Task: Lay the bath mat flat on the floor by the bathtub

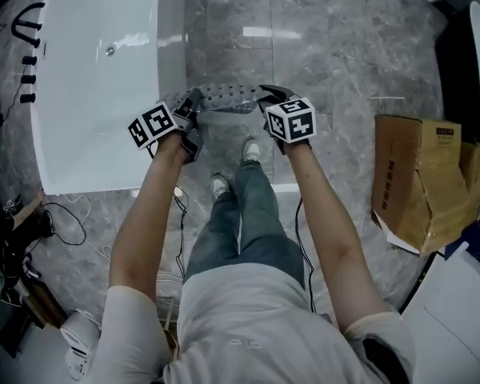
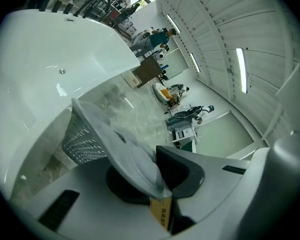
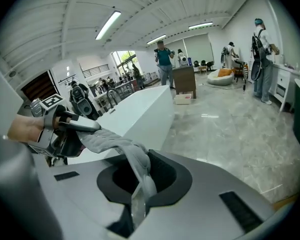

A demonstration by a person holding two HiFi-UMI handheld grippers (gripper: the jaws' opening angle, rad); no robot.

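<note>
A grey perforated bath mat point(image 1: 228, 98) hangs stretched between my two grippers, above the marble floor point(image 1: 328, 62) beside the white bathtub point(image 1: 104, 70). My left gripper point(image 1: 194, 102) is shut on the mat's left end, and my right gripper point(image 1: 268, 94) is shut on its right end. In the left gripper view the mat point(image 2: 132, 156) runs out of the jaws toward the tub point(image 2: 50, 59). In the right gripper view the mat point(image 3: 132, 156) bunches between the jaws and stretches across to the left gripper point(image 3: 65, 129). Most of the mat hangs edge-on, hidden below its top edge.
The person's feet point(image 1: 232, 170) stand on the floor just right of the tub's corner. An open cardboard box point(image 1: 420, 178) sits to the right. Cables and dark gear point(image 1: 32, 230) lie at the tub's near end, black taps point(image 1: 28, 34) at its far left. People point(image 3: 165, 61) stand far off.
</note>
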